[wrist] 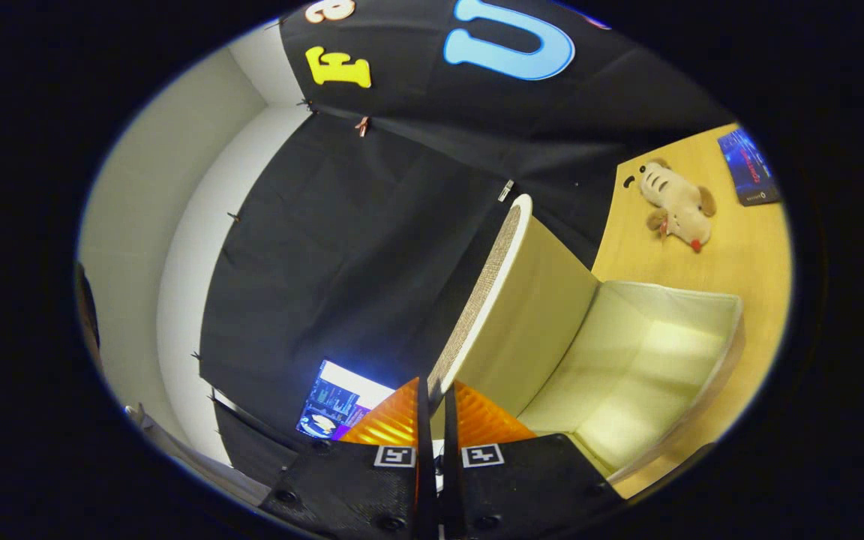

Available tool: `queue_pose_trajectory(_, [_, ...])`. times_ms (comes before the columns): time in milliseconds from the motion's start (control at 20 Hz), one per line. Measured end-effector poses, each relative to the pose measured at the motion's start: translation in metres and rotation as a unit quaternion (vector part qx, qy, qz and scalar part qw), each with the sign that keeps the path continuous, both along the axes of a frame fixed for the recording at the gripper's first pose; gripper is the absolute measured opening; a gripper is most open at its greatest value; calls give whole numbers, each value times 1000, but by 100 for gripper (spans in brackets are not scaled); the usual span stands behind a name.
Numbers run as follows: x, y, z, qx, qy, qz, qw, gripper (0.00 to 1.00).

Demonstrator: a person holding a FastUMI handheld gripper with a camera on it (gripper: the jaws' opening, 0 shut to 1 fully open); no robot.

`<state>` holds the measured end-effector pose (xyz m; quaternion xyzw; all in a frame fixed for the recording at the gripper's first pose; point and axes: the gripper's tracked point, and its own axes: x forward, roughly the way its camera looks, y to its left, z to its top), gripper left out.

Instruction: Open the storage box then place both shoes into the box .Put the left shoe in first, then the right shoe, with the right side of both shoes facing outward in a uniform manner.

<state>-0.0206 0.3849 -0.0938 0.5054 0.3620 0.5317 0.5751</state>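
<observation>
My gripper [436, 390] sits at the bottom middle of the frame. Its fingers are pinched on the edge of the lid [511, 300], one on each side. The lid stands up, swung away from the box [702, 375], which lies open to the lower right on the table [747, 255]. I can see inside the box, and nothing is in it. So I think the opening part is nearly done. Both shoes are left to do, the left one first. A soft toy [676, 202] and a dark booklet [748, 166] lie at the upper right.
</observation>
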Motion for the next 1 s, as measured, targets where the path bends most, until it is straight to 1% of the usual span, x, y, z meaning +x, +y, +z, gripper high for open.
queue_pose_trajectory(100, [-1, 22, 8, -20, 3, 1, 1000, 7])
queue_pose_trajectory(150, [-1, 34, 9, -32, -4, -2, 999, 13])
queue_pose_trajectory(200, [-2, 45, 11, -40, -13, -4, 999, 15])
queue_pose_trajectory(300, [0, 64, 1, -88, -45, -16, 995, 23])
queue_pose_trajectory(350, [-1, 72, -5, -103, -55, -13, 993, 32])
queue_pose_trajectory(400, [-5, 77, -8, -116, -61, -9, 991, 36])
queue_pose_trajectory(450, [-6, 82, -12, -125, -65, -9, 990, 52])
queue_pose_trajectory(550, [-7, 86, -19, -142, -77, -12, 987, 72])
queue_pose_trajectory(600, [-10, 85, -22, -150, -87, -13, 985, 74])
queue_pose_trajectory(650, [-10, 84, -25, -158, -93, -14, 983, 84])
queue_pose_trajectory(700, [-12, 81, -28, -163, -97, -13, 982, 88])
queue_pose_trajectory(800, [-12, 67, -36, -183, -109, -21, 977, 94])
queue_pose_trajectory(850, [-10, 55, -49, -210, -121, -29, 970, 97])
queue_pose_trajectory(950, [-5, 29, -79, -271, -143, -47, 951, 97])
queue_pose_trajectory(1000, [-4, 13, -90, -292, -144, -57, 944, 98])
